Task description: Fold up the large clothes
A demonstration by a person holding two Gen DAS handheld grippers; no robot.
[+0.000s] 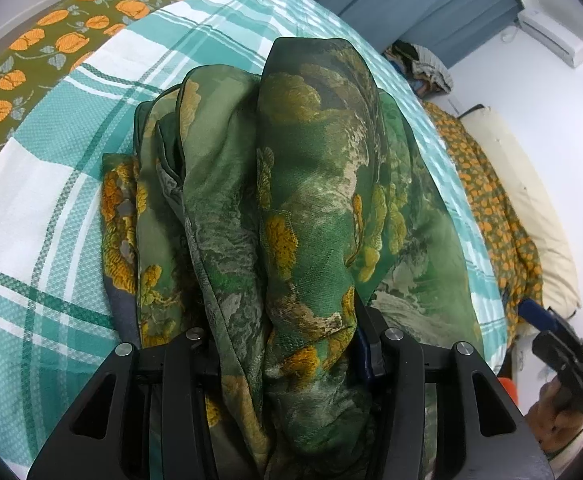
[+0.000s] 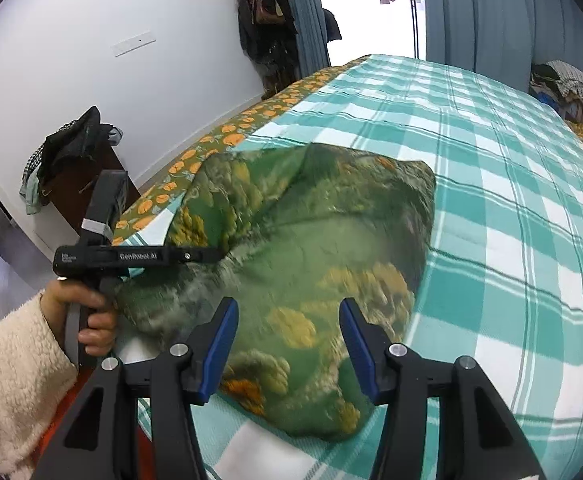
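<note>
A large green garment (image 2: 303, 264) printed with yellow and orange flowers lies on a bed covered by a teal-and-white checked sheet (image 2: 491, 200), filling the centre of the right wrist view, its near edge by the bottom of the frame and its far edge about halfway up. In that view the right gripper (image 2: 289, 344) sits at lower centre over the near part of the cloth, its blue-padded fingers (image 2: 221, 344) standing apart with nothing pinched between them, only the fabric lying beneath. At the left of the frame the left gripper (image 2: 207, 255) reaches in sideways to the garment's left edge, held by a hand (image 2: 85, 316) in a cream fleece sleeve (image 2: 11, 384); its tips are lost in the cloth there. In the left wrist view the same garment (image 1: 303, 208) rises in thick bunched folds from the bottom centre up through the middle of the frame, gathered between the left gripper's (image 1: 291, 360) black jaws, which are clamped on the bunch with the pads mostly buried in fabric. A green bedspread with orange flowers (image 1: 31, 52) borders the checked sheet (image 1: 51, 220) at upper left. Blue curtains (image 2: 491, 12) hang at the top of the right wrist view, and a pile of clothes (image 2: 563, 88) sits at upper right.
</note>
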